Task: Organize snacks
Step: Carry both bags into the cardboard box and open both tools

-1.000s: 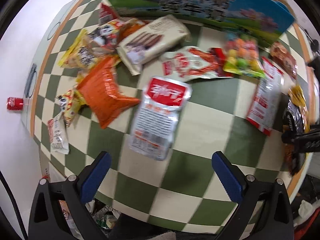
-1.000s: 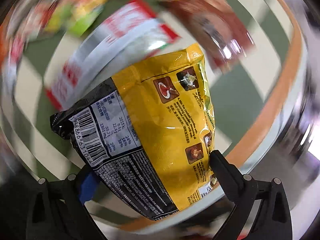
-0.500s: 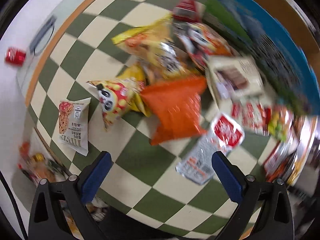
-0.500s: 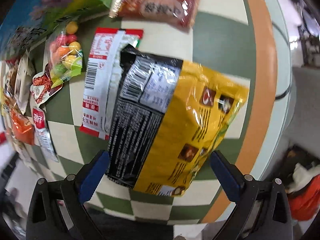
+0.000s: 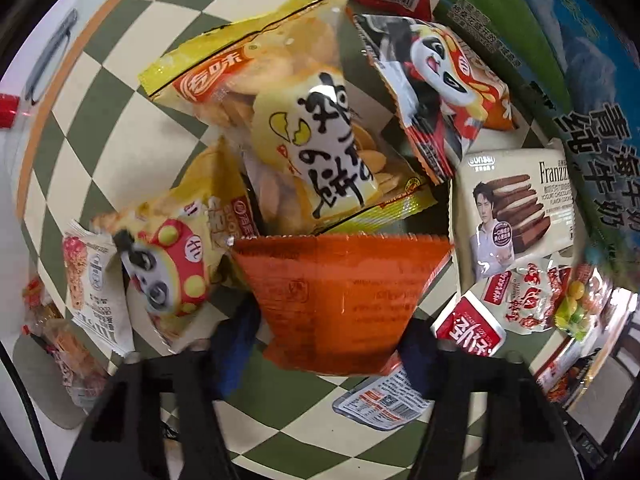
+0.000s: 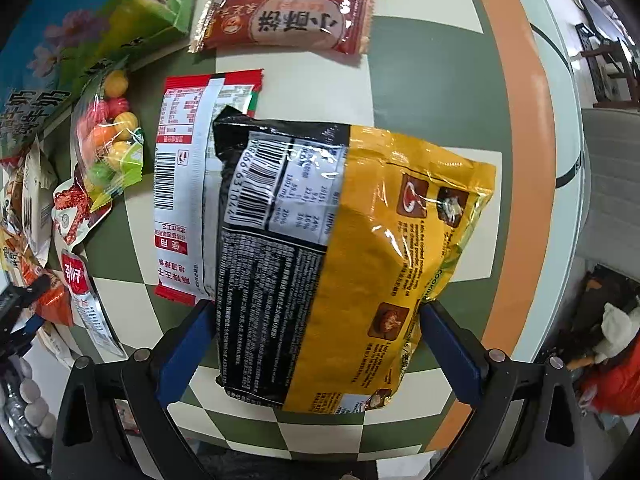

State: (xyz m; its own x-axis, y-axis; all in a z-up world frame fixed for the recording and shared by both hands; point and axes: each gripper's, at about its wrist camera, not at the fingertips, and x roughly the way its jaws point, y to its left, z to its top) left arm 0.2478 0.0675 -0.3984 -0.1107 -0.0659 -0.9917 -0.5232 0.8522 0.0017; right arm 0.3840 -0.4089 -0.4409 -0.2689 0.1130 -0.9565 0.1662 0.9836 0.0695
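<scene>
Closing left jaws pinching the orange packet (image 5: 340, 304) between them, right jaws clamping the yellow-black noodle bag (image 6: 340, 260)

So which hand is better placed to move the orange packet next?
Left. The left gripper has just been closing, its fingers either side of the orange packet. The right gripper holds the yellow and black bag.

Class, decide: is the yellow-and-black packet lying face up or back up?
Back up: the yellow-and-black packet shows its barcode, nutrition table and cooking steps.
</scene>
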